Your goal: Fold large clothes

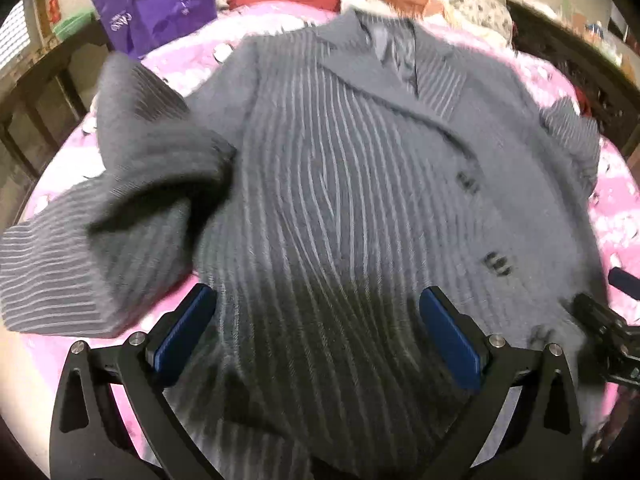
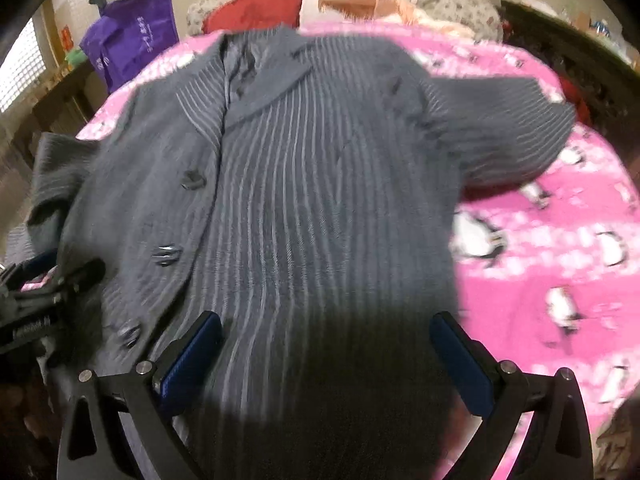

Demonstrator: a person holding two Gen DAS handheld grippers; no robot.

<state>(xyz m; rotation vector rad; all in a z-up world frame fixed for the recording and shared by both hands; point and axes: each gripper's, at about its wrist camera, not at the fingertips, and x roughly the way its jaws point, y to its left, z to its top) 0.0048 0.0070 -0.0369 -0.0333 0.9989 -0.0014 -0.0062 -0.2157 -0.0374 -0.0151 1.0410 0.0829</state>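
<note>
Blue-padded fingers [image 1: 448,336] of the left gripper [image 1: 316,336] are spread wide over the striped grey jacket [image 1: 340,184]; the right gripper [image 2: 326,360] is spread likewise, holding nothing. The jacket lies face up on a pink penguin-print blanket [image 2: 560,248]. Behind it are a purple bag [image 1: 160,4], a red cushion [image 2: 256,8], and dark wooden furniture [image 1: 36,92].

Setting. A bed covered by a pink penguin-print blanket [image 2: 560,240] fills the area ahead of the gripper. Beyond it lie a red pillow [image 2: 256,8] and floral bedding [image 2: 452,4]. Far left: a purple bag [image 1: 160,4] and a bright window [image 2: 20,68].
</note>
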